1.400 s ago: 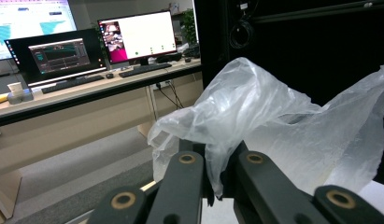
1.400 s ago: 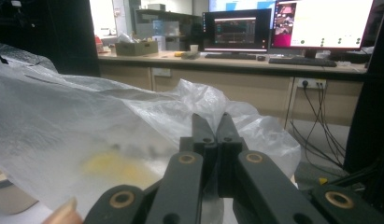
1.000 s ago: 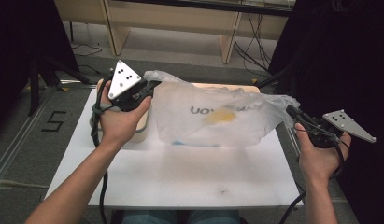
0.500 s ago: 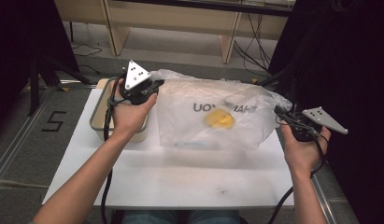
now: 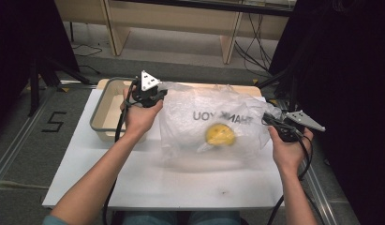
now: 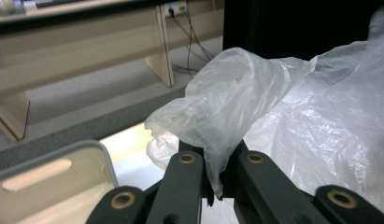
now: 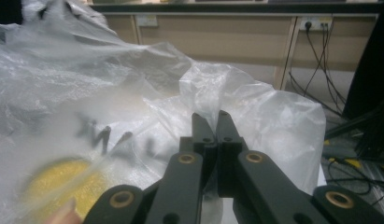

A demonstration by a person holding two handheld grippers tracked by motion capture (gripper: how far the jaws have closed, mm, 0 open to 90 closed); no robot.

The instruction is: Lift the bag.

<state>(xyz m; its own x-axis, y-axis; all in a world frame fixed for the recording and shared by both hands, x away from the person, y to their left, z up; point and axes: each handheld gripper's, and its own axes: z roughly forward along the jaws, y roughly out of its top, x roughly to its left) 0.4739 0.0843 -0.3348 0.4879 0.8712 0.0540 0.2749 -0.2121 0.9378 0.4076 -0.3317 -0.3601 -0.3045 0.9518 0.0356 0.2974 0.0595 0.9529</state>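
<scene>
High view showed the bag (image 5: 213, 124) stretched between both grippers and lower than a second before, now over the table (image 5: 134, 187) beside the tray (image 5: 103, 105). Left gripper (image 6: 216, 179) was clamped on one handle, right gripper (image 7: 210, 123) on the other. Judged: bag was being lowered to rest; release would follow

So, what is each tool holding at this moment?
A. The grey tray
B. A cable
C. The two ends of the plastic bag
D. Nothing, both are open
C: the left tool is shut on a bunched end of the bag, the right tool is shut on its other end, and the bag is stretched between them over the table.
</scene>
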